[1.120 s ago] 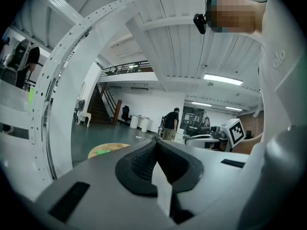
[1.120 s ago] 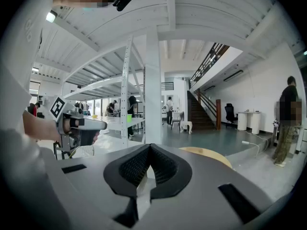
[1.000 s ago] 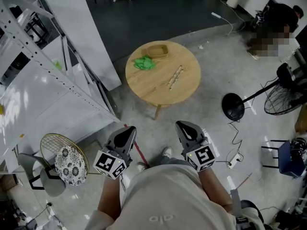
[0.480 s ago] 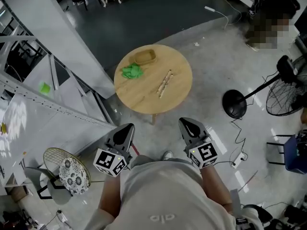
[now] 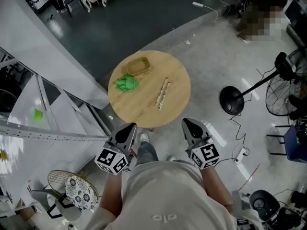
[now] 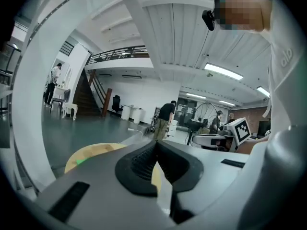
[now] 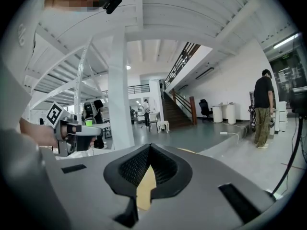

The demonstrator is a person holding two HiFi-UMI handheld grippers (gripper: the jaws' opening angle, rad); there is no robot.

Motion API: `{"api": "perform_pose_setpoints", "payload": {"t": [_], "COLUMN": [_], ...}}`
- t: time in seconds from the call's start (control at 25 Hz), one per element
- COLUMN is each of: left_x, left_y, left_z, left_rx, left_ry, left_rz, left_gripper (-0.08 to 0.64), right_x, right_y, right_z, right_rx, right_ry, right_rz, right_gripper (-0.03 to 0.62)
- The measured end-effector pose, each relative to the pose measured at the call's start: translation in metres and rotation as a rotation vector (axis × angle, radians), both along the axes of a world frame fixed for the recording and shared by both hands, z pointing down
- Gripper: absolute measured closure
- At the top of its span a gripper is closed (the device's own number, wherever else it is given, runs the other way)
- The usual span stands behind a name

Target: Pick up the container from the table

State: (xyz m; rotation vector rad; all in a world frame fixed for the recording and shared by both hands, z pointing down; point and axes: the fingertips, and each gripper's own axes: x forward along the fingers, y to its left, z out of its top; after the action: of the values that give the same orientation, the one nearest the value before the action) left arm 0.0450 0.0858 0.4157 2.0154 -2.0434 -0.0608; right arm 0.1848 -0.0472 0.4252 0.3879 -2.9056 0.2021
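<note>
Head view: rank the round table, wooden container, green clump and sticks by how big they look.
1. Round table, by far.
2. Wooden container and green clump: about alike, so no ranking between them.
3. Sticks: long but thin, least area.

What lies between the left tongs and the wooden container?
In the head view, a crumpled green cloth on the round table, right beside the wooden container.
</note>
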Motion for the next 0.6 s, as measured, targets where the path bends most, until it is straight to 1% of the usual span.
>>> {"api": "perform_pose_setpoints", "payload": {"t": [0.2,0.32,0.48,0.6], "left_x": [-0.081,-0.125,-0.176,-0.206], "left_y": [-0.026,-0.036,-0.054,-0.069], "left_z": [0.012,0.023,0.044,0.063], "left_rx": [-0.014,-0.032,-0.069,-0.112], "left_ry": [0.03,0.063,0.117,0.143], "left_rz": [0.029,0.036,0.044,0.039], "left_gripper": [0.543,0.543,0.543,0.543], "right_x": [-0.064,-0.096,-0.127,-0.142], "right_y": [-0.013,-0.015,-0.018,-0.02], "right_z": [0.0,-0.001,0.001,0.006], "right_rx": [0.001,0.015,0.042,0.051], "right_ry": [0.017,0.035,0.086,0.129], "right_rz": [0.05,0.071,0.106,0.137], "right_gripper": [0.569,0.569,0.569,0.569]}}
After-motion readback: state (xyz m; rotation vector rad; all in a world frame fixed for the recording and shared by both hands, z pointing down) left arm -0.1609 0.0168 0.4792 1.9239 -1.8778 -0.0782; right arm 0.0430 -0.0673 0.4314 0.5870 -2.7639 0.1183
